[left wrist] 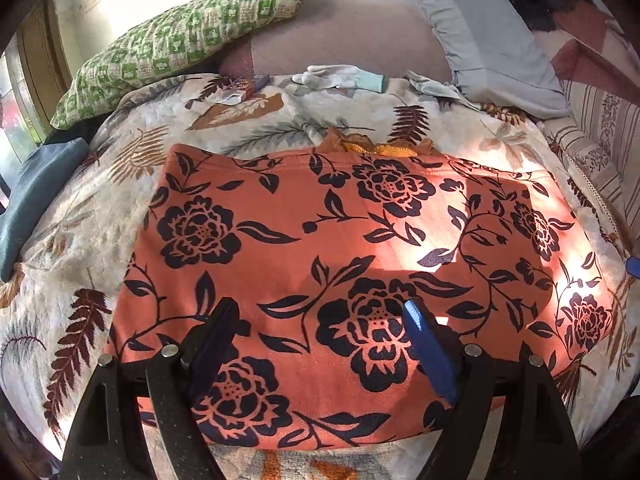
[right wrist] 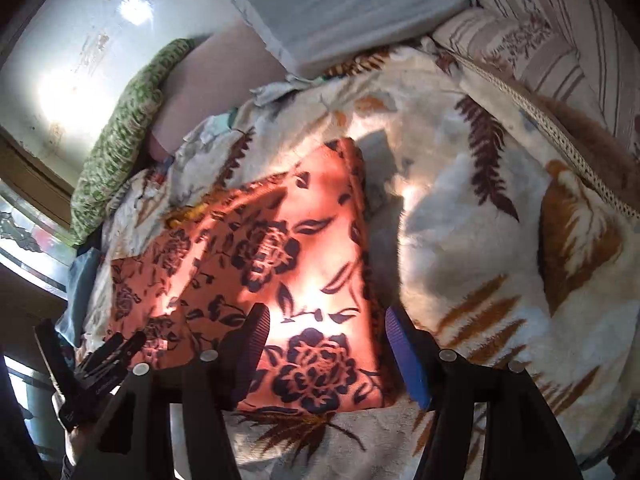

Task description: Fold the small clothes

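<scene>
The orange floral garment (left wrist: pixel 352 264) lies flat on the leaf-print blanket (left wrist: pixel 72 280) of the bed, already doubled into a broad rectangle. In the left wrist view it fills the middle and runs down to 6 o'clock.

At the left, the left gripper (left wrist: pixel 322 320) hovers over the near half of the cloth, jaws spread wide with nothing between them. The fabric looks like a soft, light knit, limp rather than stiff; it should drape and slide easily over the fluffy blanket, so a pinch through all layers at a corner or hem would likely hold best. A scrap of yellow-orange trim (left wrist: pixel 384 147) peeks out at 12 o'clock along the far edge.

To the right, the right gripper (right wrist: pixel 324 320) straddles the garment's right edge at about 6 o'clock in its own view, released, gripping nothing.

No readable writing or brand shows on the garment. The small box (left wrist: pixel 244 90) near 11 o'clock is too blurred to read.
</scene>
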A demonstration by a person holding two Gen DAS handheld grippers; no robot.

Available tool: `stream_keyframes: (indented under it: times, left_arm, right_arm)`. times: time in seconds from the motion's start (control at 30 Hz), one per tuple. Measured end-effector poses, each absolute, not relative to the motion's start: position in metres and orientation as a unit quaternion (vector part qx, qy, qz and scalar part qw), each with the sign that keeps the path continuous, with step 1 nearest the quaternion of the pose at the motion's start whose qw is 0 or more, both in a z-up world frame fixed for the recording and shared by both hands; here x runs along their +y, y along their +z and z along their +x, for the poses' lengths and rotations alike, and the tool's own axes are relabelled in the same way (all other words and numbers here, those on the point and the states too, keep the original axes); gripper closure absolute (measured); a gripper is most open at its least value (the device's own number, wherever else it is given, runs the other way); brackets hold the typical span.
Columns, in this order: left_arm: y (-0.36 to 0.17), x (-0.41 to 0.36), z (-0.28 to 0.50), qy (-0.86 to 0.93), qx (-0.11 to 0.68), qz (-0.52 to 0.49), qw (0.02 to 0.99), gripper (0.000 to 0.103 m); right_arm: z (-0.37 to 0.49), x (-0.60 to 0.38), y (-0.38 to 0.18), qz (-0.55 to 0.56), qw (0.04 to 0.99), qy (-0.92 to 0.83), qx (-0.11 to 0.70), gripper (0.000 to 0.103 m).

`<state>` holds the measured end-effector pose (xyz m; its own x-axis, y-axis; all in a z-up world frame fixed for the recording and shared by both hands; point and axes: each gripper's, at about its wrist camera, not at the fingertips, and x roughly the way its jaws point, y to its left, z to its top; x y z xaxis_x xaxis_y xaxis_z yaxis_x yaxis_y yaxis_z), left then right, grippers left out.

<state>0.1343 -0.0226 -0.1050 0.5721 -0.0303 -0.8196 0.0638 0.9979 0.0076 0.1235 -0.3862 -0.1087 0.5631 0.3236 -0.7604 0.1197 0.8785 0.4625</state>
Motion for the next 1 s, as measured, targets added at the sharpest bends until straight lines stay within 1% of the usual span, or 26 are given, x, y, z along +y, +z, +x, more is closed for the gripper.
stream_keyframes:
  times: [0.07,0.13,0.17,0.27,0.3,0.4,0.5,0.57,0.63,0.67,0.73,0.77,0.8,0.87,0.93,1.0]
  left_arm:
    - [-0.107,-0.015,0.134,-0.018,0.466,0.015,0.884,0.019]
    - [-0.113,-0.01,0.135,-0.009,0.475,0.015,0.88,0.019]
    - [-0.116,-0.007,0.136,-0.005,0.481,0.013,0.876,0.019]
    - [-0.119,-0.003,0.134,-0.005,0.488,0.007,0.873,0.019]
    - [-0.119,-0.003,0.132,-0.006,0.485,0.01,0.874,0.019]
    - [-0.12,-0.002,0.133,-0.003,0.485,0.011,0.874,0.019]
    - [-0.122,-0.001,0.135,-0.002,0.487,0.008,0.873,0.019]
    - [-0.125,0.0,0.135,-0.002,0.49,0.009,0.871,0.019]
    - [-0.127,0.003,0.135,0.0,0.494,0.006,0.869,0.019]
    - [-0.126,0.006,0.134,0.0,0.494,0.002,0.869,0.019]
    - [-0.117,0.015,0.129,0.0,0.486,-0.01,0.874,0.019]
    - [-0.111,0.021,0.124,0.002,0.477,-0.014,0.879,0.019]
    - [-0.105,0.03,0.12,0.008,0.467,-0.019,0.884,0.019]
    - [-0.101,0.048,0.111,0.03,0.458,-0.027,0.888,0.019]
    - [-0.112,0.062,0.108,0.052,0.473,-0.025,0.879,0.019]
    - [-0.134,0.073,0.11,0.075,0.503,-0.014,0.861,0.019]
  right_arm:
    - [0.123,-0.372,-0.096,0.258,0.849,0.124,0.444,0.036]
    - [0.128,-0.358,-0.103,0.274,0.838,0.155,0.446,0.034]
    - [0.133,-0.353,-0.116,0.276,0.829,0.153,0.461,0.032]
    - [0.15,-0.342,-0.175,0.261,0.786,0.091,0.553,0.032]
    - [0.15,-0.343,-0.179,0.266,0.786,0.092,0.55,0.033]
    - [0.144,-0.341,-0.157,0.275,0.801,0.106,0.522,0.033]
    - [0.15,-0.336,-0.13,0.256,0.822,0.12,0.494,0.032]
    - [0.164,-0.337,-0.122,0.261,0.828,0.127,0.48,0.03]
    - [0.185,-0.34,-0.126,0.275,0.826,0.128,0.475,0.03]
    - [0.196,-0.343,-0.133,0.279,0.825,0.124,0.475,0.027]
    - [0.218,-0.353,-0.164,0.283,0.81,0.083,0.507,0.026]
    - [0.224,-0.359,-0.18,0.307,0.793,0.082,0.52,0.026]
    - [0.224,-0.364,-0.18,0.327,0.794,0.085,0.505,0.026]
    - [0.226,-0.363,-0.167,0.323,0.793,0.089,0.508,0.026]
    - [0.227,-0.361,-0.151,0.307,0.806,0.096,0.496,0.026]
    - [0.232,-0.362,-0.135,0.308,0.818,0.111,0.473,0.026]
